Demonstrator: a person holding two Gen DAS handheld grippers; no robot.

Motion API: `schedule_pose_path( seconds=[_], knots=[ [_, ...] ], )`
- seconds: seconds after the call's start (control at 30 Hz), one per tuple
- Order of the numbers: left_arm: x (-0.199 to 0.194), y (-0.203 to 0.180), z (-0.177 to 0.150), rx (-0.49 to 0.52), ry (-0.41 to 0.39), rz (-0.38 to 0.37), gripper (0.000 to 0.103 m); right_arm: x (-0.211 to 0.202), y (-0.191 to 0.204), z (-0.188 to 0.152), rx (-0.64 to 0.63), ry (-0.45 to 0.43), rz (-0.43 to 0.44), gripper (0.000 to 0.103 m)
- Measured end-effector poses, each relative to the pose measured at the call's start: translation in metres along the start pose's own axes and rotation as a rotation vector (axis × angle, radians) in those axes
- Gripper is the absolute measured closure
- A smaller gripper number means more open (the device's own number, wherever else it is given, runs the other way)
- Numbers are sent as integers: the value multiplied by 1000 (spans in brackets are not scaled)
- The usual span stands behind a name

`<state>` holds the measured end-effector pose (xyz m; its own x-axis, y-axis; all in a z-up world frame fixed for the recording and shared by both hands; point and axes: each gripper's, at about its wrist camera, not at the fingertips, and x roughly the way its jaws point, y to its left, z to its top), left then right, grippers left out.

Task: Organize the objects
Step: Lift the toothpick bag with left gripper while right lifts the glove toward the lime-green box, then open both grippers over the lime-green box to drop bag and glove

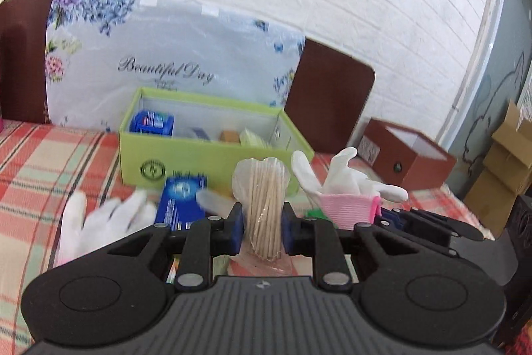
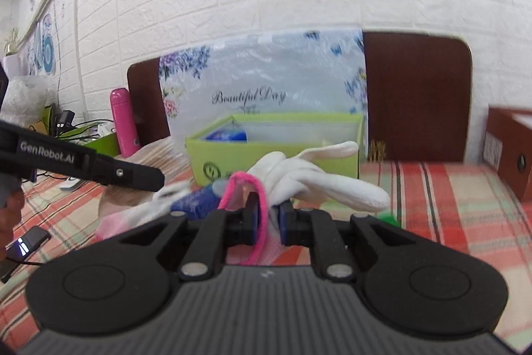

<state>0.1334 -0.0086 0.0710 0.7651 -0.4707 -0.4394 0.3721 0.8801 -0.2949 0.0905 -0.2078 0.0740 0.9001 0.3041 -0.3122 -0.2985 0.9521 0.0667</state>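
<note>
The left tongs (image 1: 262, 230) are closed on a clear bag of little wooden sticks (image 1: 265, 205). The bag stands up straight in the middle of the left wrist view, squeezed between the two blue pads.

The right tongs (image 2: 267, 223) are closed on a white glove (image 2: 309, 177) with a pink cuff. The cuff is pinched between the pads, and the glove's fingers point to the right side of the right wrist view. In the left wrist view this glove shows at the right of the middle, just beside the sticks.

Behind both, in the middle of each view, sits an open green box (image 1: 202, 155) on the checked cloth (image 1: 40, 162). Inside the box, at its left end, is a blue jar (image 1: 152, 123). A blue packet (image 1: 181, 202) lies in front of the box. Another white glove (image 1: 103, 223) lies at the lower left, and it is blurry. A brown box (image 1: 404, 160) sits at the right. A pink bottle (image 2: 123, 122) stands at the left in the right wrist view.
</note>
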Motion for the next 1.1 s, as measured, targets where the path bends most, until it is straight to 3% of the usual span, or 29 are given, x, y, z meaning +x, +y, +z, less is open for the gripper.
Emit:
schedule_pose_path(
  seconds=[0.17, 0.37, 0.5, 0.53, 0.57, 0.6, 0.63, 0.7, 0.8, 0.83, 0.87, 1.1],
  knots=[
    [21, 3, 35, -37, -63, 20, 80, 36, -7, 30, -52, -59, -6, 91],
    [68, 6, 70, -8, -103, 29, 80, 94, -17, 50, -157, -50, -16, 90],
    [105, 12, 84, 10, -124, 65, 80, 130, -25, 57, -160, -35, -31, 90],
    [114, 14, 85, 11, -129, 74, 76, 139, -27, 57, -159, -35, -31, 86],
    [123, 17, 86, 17, -128, 80, 70, 149, -28, 57, -160, -31, -32, 68],
    [134, 21, 87, 27, -109, 91, 44, 160, -30, 56, -160, -17, -33, 51],
    [142, 27, 86, 23, -93, 120, 29, 170, -32, 53, -161, 5, -42, 21],
    [146, 37, 79, 14, -86, 163, 29, 182, -33, 43, -176, 45, -73, 17],
    [143, 52, 67, 12, -76, 150, 29, 171, -36, 29, -174, -13, -70, 13],
    [142, 54, 64, 11, -72, 158, 29, 168, -36, 27, -178, -25, -78, 2],
    [141, 56, 62, 11, -66, 166, 29, 167, -36, 24, -183, -36, -88, 0],
    [117, 45, 60, 13, -65, 164, 29, 152, -25, 28, -212, -23, -85, 0]
  ],
)
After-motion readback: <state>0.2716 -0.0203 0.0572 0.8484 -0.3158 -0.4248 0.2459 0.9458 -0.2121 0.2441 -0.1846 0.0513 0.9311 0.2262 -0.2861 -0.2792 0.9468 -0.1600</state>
